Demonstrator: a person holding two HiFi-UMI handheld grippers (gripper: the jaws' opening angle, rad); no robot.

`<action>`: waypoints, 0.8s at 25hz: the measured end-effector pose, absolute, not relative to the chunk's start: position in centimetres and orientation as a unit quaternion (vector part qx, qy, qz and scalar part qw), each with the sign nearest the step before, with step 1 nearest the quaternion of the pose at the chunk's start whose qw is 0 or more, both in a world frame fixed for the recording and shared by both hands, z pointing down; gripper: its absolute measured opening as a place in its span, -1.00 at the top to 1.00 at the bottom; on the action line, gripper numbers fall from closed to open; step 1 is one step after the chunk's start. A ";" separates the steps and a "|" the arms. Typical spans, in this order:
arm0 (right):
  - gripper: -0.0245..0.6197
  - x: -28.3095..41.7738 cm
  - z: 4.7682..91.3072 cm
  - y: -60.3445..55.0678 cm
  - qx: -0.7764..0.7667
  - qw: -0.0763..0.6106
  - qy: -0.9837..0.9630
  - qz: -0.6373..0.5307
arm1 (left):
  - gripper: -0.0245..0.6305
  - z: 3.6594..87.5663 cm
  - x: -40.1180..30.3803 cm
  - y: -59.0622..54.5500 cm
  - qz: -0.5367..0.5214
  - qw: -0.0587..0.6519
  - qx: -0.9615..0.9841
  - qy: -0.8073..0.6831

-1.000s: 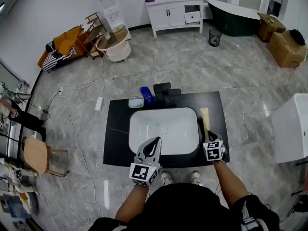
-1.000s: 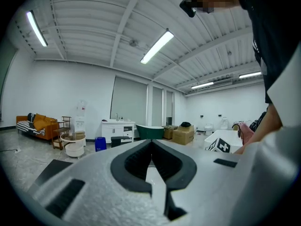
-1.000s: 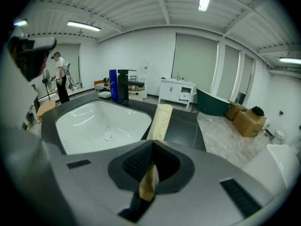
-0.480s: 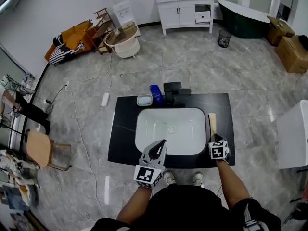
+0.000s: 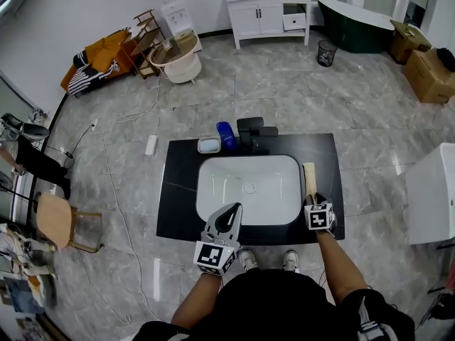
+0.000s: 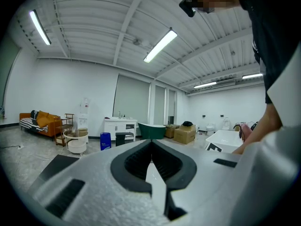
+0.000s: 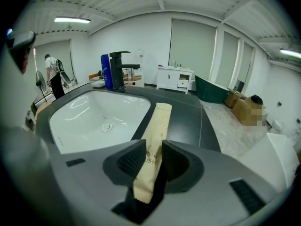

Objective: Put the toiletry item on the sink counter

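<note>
Overhead, the tan packet (image 5: 308, 176) lies flat on the black counter (image 5: 178, 190), just right of the basin (image 5: 249, 189), with its near end at the right claw (image 5: 311, 200). The left claw (image 5: 229, 213) hovers at the basin's front rim. Its own view shows the jaws pressed together with nothing between them. The right claw's view shows its jaws opening; the packet lies loose between them and stretches ahead along the counter.
</note>
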State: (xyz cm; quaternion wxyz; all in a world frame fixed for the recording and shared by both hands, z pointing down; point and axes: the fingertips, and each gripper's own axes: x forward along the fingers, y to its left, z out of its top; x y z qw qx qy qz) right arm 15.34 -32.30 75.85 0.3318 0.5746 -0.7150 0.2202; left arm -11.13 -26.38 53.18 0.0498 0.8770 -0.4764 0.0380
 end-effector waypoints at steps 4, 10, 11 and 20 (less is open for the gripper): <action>0.44 15.4 75.3 -32.2 0.575 0.324 -0.714 0.233 | 0.90 53.0 -11.2 -26.1 0.037 0.051 0.878 -0.475; 0.34 15.0 71.7 -32.0 0.584 0.282 -0.730 0.218 | 0.90 52.8 -11.2 -25.8 0.032 0.053 0.877 -0.476; 0.34 14.8 70.8 -31.9 0.584 0.272 -0.734 0.213 | 0.90 52.8 -11.1 -25.7 0.031 0.053 0.877 -0.476; 0.46 13.2 61.2 -31.4 0.588 0.195 -0.773 0.135 | 0.90 52.4 -9.8 -25.5 0.023 0.050 0.882 -0.467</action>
